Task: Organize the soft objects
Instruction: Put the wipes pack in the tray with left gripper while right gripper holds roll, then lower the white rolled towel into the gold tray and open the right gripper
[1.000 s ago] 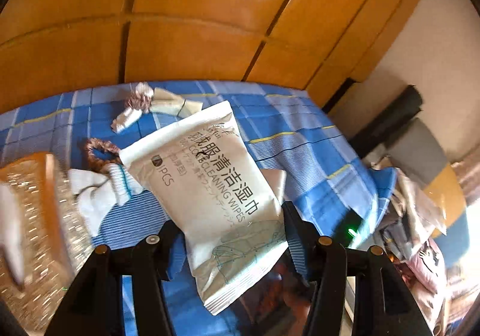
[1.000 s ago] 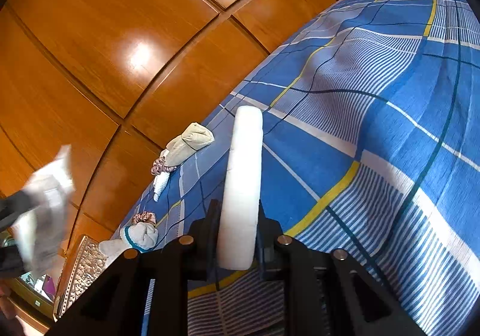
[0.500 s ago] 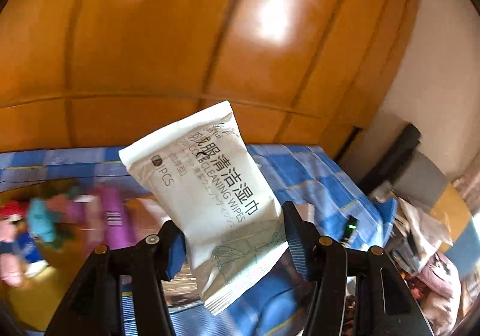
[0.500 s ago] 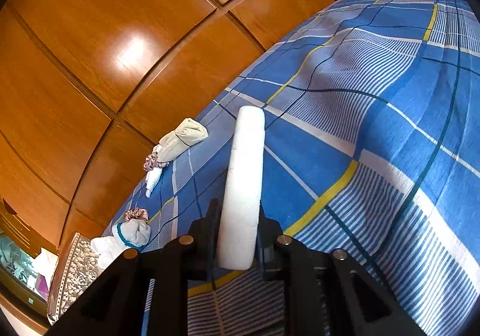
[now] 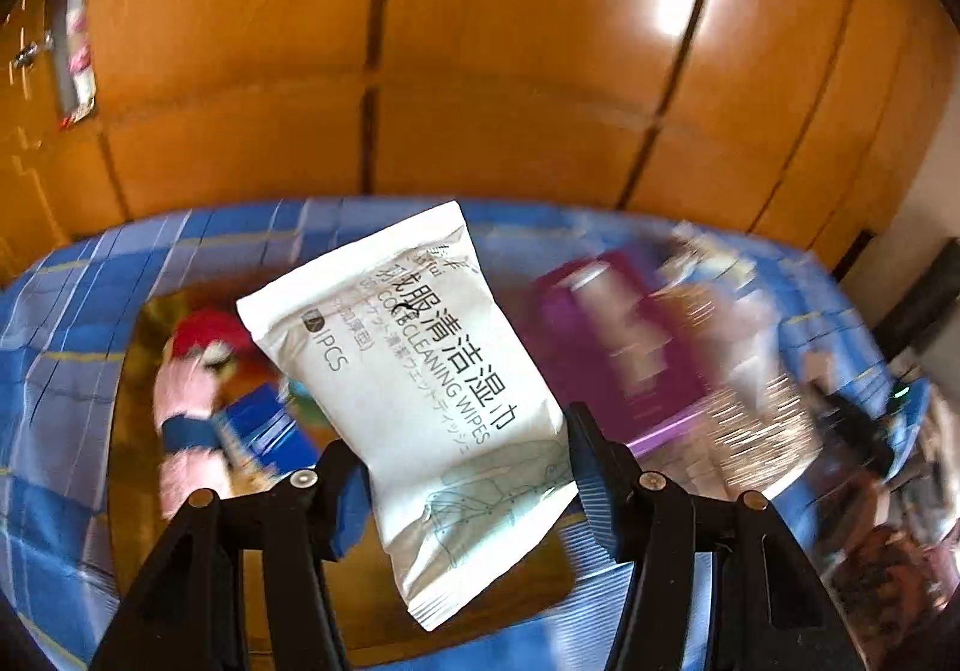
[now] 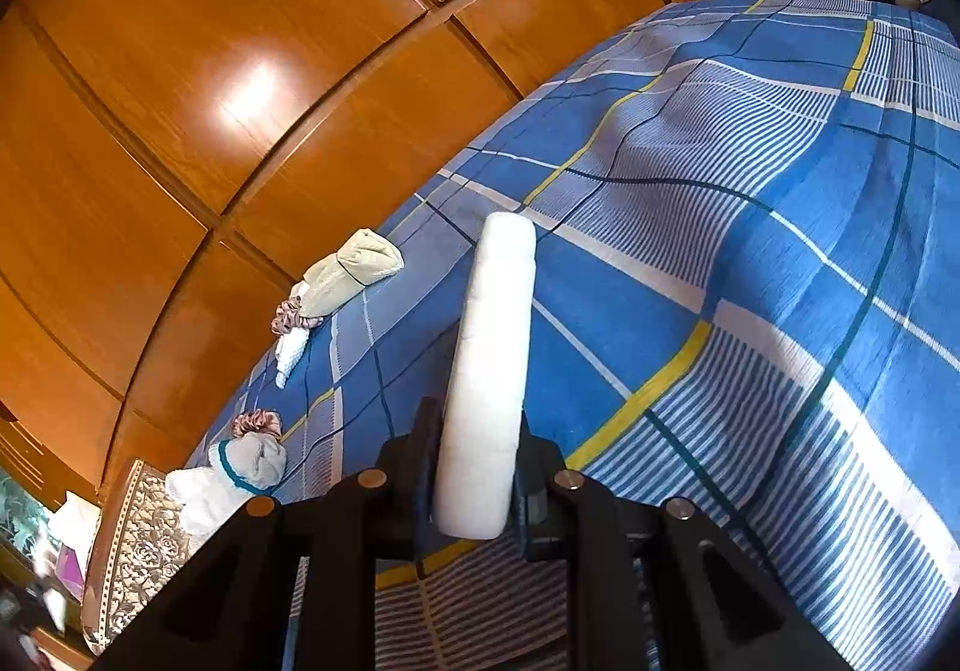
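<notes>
My left gripper point(image 5: 468, 467) is shut on a white pack of cleaning wipes point(image 5: 414, 365), held in the air over a gold tray point(image 5: 144, 329) that lies on the blue checked bedsheet point(image 5: 72, 281). In the tray lie a pink plush toy with a red cap point(image 5: 192, 371), a blue packet point(image 5: 264, 425) and a purple box point(image 5: 624, 347), all blurred. My right gripper point(image 6: 477, 482) is shut on a flat white pad point(image 6: 489, 371) seen edge-on, above the bedsheet point(image 6: 750, 251).
A beige rolled cloth point(image 6: 348, 275) with a scrunchie point(image 6: 288, 317), and a white sock bundle point(image 6: 240, 467) beside another scrunchie point(image 6: 258, 422), lie near the wooden panelling point(image 6: 240, 71). An ornate tray rim point(image 6: 126, 551) shows at lower left. Cluttered bags point(image 5: 888, 539) sit past the bed's right edge.
The left gripper has swung sideways with the wipes pack, from over the socks and scrunchie to over the gold tray with the toy and boxes. The right gripper stayed put with its white pad.
</notes>
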A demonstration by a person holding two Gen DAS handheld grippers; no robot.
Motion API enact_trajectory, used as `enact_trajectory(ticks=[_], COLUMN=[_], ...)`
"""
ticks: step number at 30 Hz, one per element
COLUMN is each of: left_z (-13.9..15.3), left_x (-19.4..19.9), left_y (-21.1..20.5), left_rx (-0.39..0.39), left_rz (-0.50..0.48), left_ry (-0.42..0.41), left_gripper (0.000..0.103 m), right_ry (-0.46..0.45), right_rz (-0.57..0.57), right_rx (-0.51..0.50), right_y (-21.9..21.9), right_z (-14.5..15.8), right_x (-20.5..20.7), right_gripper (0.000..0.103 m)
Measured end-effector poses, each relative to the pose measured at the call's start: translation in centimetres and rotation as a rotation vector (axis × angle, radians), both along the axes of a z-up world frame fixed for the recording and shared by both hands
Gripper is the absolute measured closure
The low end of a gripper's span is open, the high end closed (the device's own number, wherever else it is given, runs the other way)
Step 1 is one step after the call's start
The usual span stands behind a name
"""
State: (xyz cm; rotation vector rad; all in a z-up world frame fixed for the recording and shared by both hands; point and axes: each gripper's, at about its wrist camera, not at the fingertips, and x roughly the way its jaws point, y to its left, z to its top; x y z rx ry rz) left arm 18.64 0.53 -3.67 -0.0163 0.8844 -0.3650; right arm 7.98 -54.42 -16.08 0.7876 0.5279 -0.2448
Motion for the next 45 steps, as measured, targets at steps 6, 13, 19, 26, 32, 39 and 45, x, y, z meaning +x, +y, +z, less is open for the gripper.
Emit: enact_trajectory(ticks=[6,13,19,26,32,39,45], left_z=[-5.4,-8.9,-9.8,-7.0,-5.6,-5.3,-4.8], left_x=[2.5,4.7,5.8,3.1,-0.3,-4.1,-6.0], left_y=[0.0,-0.9,-0.8,1.8,4.6,6.9,8.9], left_rx=[0.084,0.143,0.152,0.081,-0.018,-0.026,-0.035], left_rz=[-0.031,-0.085,-0.063,0.056,0.186,0.279,0.334], left_ry=[0.105,0.150,0.182,0.086,0.026,-0.016,-0.052], left_gripper=[0.045,0.044,0.035,0.006,0.005,0.005,0.005], right_ry=[0.043,0.046,-0.016,-0.117,-0.206,-0.246,-0.238], right_rz=[-0.002,0.074,0.148,0.206,0.283,0.478,0.735], right_rx=[-0.024,-0.167,-0.263,-0.296,-0.279,-0.326,-0.325], right_y=[0.2,3.2,7.4,12.0,16.4,24.9,34.2], right_z=[0.9,4.8,9.0,13.5,17.5,20.8,20.9], right_x=[0.4,0.9,0.2,-1.4,-1.9,-1.2,-0.1], right_gripper=[0.083,0.084,0.084,0.084,0.084,0.084,0.084])
